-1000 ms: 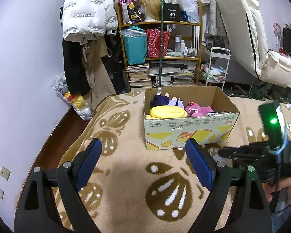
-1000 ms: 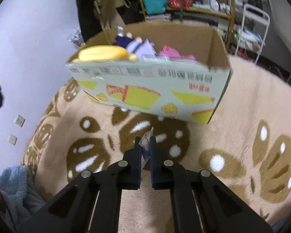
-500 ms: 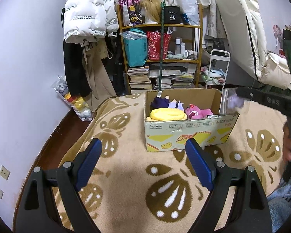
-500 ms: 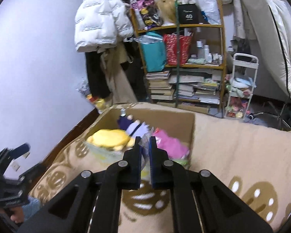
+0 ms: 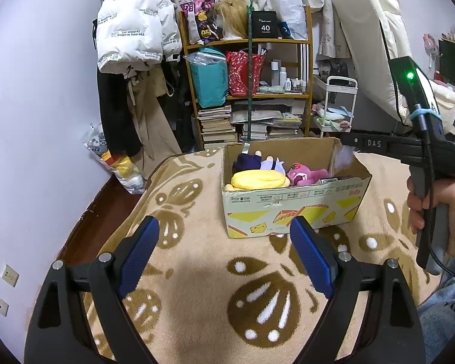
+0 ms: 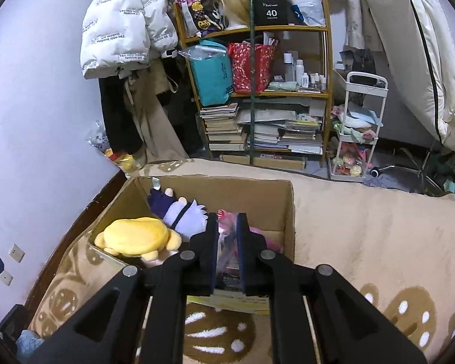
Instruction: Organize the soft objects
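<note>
Plush toys already fill much of the cardboard box on the patterned blanket: a yellow plush lies along the near wall, a purple-and-white doll sits behind it, and a pink plush lies to their right. One more item is arriving — a small packet in clear wrap, pinched between the nearly closed fingers of the right gripper, which hangs just above the box's right half. In the left wrist view the packet shows as a pale blur at the gripper's tip, over the box's far right corner. That corner looks like the roomiest spot left, so holding it there probably sets up a drop beside the pink plush. The left gripper hovers low over the blanket, near the box, its blue fingers spread wide and holding nothing — likely parked clear of the drop.
</note>
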The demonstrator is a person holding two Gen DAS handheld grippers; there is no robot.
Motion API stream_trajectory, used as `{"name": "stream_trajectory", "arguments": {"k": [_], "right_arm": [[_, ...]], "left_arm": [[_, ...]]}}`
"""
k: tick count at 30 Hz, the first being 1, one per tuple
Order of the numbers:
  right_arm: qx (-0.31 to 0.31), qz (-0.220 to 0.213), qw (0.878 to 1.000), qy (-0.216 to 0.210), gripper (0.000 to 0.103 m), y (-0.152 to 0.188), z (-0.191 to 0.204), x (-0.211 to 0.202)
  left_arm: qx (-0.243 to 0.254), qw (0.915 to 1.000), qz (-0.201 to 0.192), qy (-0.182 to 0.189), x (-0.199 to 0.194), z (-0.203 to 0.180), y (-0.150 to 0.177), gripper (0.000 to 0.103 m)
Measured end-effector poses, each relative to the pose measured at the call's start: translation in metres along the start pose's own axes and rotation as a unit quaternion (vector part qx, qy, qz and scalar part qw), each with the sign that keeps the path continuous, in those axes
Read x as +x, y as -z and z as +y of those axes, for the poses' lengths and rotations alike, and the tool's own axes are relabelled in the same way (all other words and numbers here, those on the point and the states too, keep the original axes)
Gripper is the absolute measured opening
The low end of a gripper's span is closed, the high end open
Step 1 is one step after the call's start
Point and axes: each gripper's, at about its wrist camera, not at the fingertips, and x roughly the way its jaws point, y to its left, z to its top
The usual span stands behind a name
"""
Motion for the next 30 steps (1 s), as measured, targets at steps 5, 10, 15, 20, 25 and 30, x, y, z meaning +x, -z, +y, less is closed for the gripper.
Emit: {"name": "stream_trajectory", "arguments": {"k": [5,10,15,20,25,30], "right_arm": [[-0.008,-0.011,1.0,0.0,0.051,0.003,0.0,-0.022],[-0.009,-0.03,0.999,0.0,0.072,0.006,-0.005,-0.054],[-0.013,-0.053,0.999,0.004,0.095,0.01,-0.009,-0.091],[-0.013,-0.07,0.997,-0.001,0.102,0.019,-0.009,-0.12],[-0.014,-0.081,0.997,-0.001,0.103,0.03,-0.008,-0.143],[-0.011,-0.08,0.997,-0.001,0.103,0.042,-0.008,-0.156]], "left_arm": [[0.001,1.0,-0.007,-0.005,-0.005,-0.002,0.0,0.092],[-0.004,0.9997,-0.021,-0.01,-0.014,-0.003,0.001,0.094],[-0.009,0.9994,-0.029,-0.013,-0.022,-0.004,0.004,0.095],[-0.012,0.999,-0.038,-0.019,-0.031,-0.007,0.007,0.095],[-0.012,0.9986,-0.045,-0.023,-0.039,-0.008,0.01,0.095],[-0.008,0.9984,-0.049,-0.027,-0.043,-0.008,0.01,0.095]]}}
